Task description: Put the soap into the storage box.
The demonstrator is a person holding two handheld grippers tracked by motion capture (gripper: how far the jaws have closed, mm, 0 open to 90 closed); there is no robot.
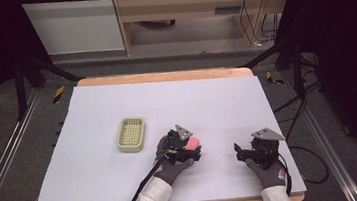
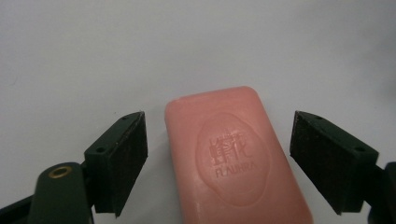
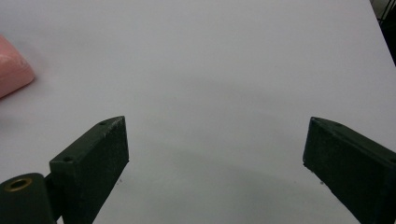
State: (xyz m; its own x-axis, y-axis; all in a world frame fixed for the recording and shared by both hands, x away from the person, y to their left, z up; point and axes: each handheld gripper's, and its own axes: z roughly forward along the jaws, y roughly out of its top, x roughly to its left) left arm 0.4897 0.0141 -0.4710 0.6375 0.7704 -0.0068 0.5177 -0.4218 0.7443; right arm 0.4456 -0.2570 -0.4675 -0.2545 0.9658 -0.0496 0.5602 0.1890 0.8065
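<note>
The pale surface (image 1: 117, 107) takes up the middle of the high view, a big lavender sheet on a wooden top, and all the action sits in its lower half. Left of centre lies the cream soap dish (image 1: 131, 134), a slotted tray, well apart from both hands. Lower centre, the left hand-held gripper (image 1: 190, 146) hangs over the pink soap bar (image 1: 194, 142), which lies flat on the sheet. Over at the lower right, the right hand-held gripper (image 1: 238, 150) hovers above bare sheet, jaws spread wide with nothing between them, as the right gripper view confirms; the soap's corner just peeks in at that view's left edge.

Now the close look. In the left gripper view the soap bar (image 2: 238, 158) lies lengthwise between the jaws, stamped face up, and the jaws stand apart with a gap showing on each side. No contact yet.

So the step looks like the grasp itself. To do it well, the left hand-held gripper wants to centre first: the bar sits slightly angled, closer to the left pad (image 2: 128, 161) than the right. Squaring the jaws to the long sides, coming low so the pads meet the flanks rather than the rounded top edge, then closing gently, should keep the slick soap from squirting out.
</note>
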